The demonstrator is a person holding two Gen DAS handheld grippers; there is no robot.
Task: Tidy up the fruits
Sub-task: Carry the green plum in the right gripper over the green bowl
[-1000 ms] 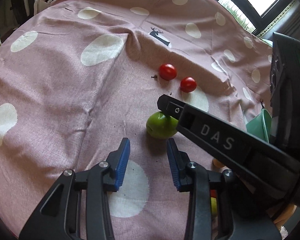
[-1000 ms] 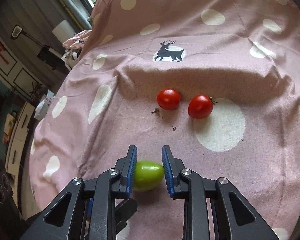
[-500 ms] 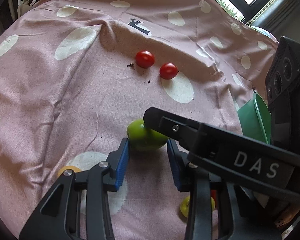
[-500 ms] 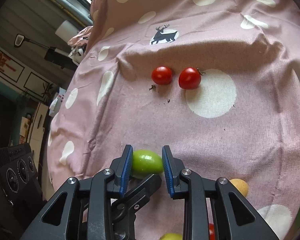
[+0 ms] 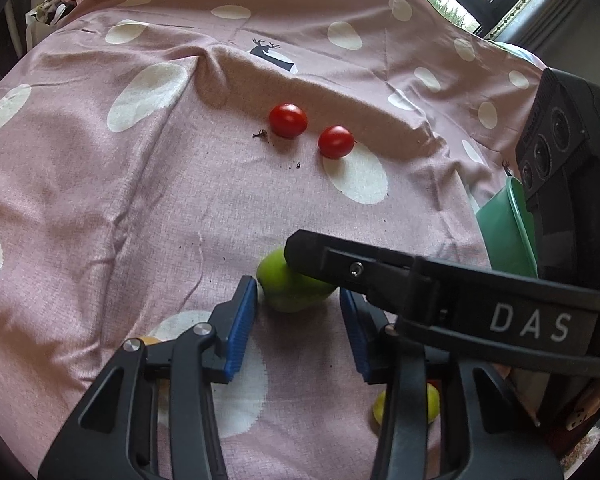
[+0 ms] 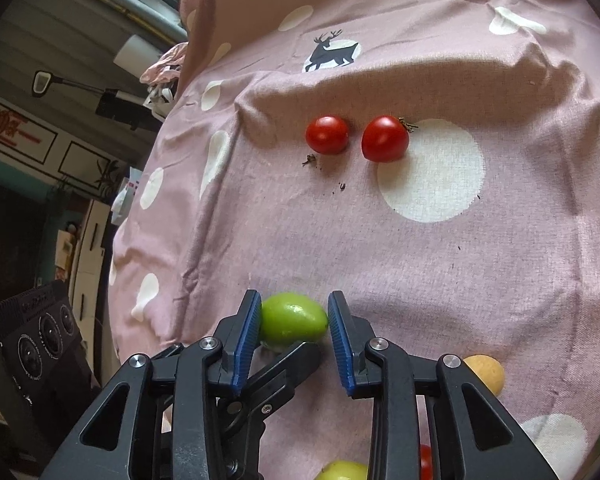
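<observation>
Left wrist view: pink spotted cloth (image 5: 100, 208) fills the frame, with a deer print (image 5: 274, 56) near the top.
Left claw (image 5: 298, 330): jaws spread wide, nothing gripped, blue pads (image 5: 242, 328) either side of the gap.
Green fruit (image 5: 288, 286): sits on the cloth right at the mouth of the left claw, near its left pad, not pinched by it as far as I can see.
Tomatoes: two red ones side by side further up the cloth, left tomato (image 5: 288, 120) and right tomato (image 5: 335, 142), well apart from the green fruit.
Yellow fruit (image 5: 432, 402): peeks out low down, mostly hidden behind the left claw's right finger.
Right claw, seen from the side: a black finger marked DAS crosses in from the right, its tip over the green fruit.
Green bowl (image 5: 504, 236): at the right edge, half hidden by the right claw's body.
Right wrist view: right claw (image 6: 294, 338) has the green fruit (image 6: 292, 320) between its blue pads (image 6: 246, 340), the left pad touching the fruit, and the right pad looks just off the skin, so I can't tell if it's really clamped.
Orange fruit (image 6: 486, 374): on the cloth just right of the right claw.
</observation>
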